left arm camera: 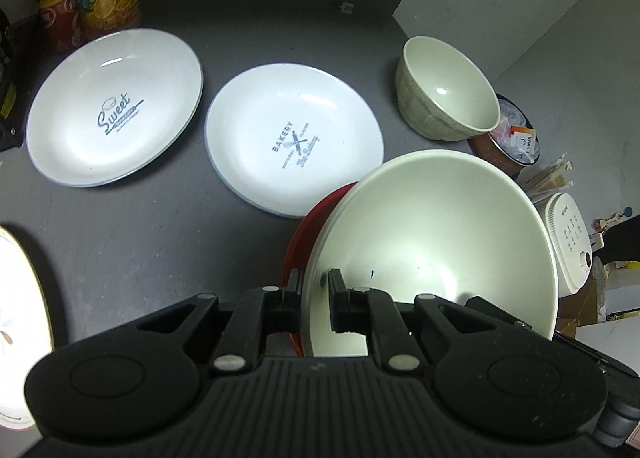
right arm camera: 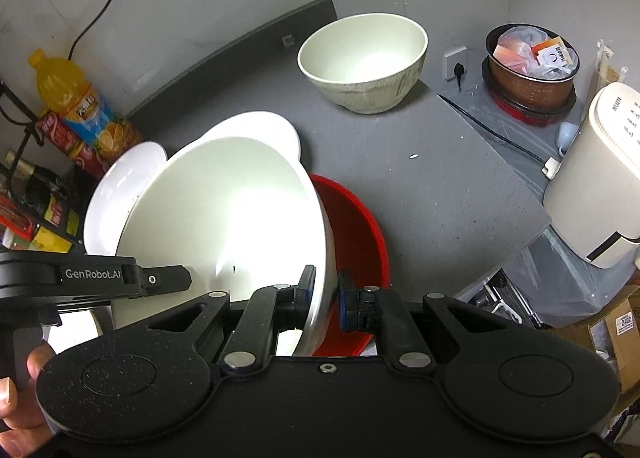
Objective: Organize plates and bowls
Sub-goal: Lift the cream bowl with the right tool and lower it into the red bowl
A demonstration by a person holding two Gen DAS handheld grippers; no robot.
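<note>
With my left claw (left arm camera: 314, 290) and right claw (right arm camera: 326, 290) each pinching the rim of the big cream bowl (left arm camera: 432, 242), just above the red bowl (right arm camera: 356, 225) (tilted), I should level it, then lower gently.
</note>
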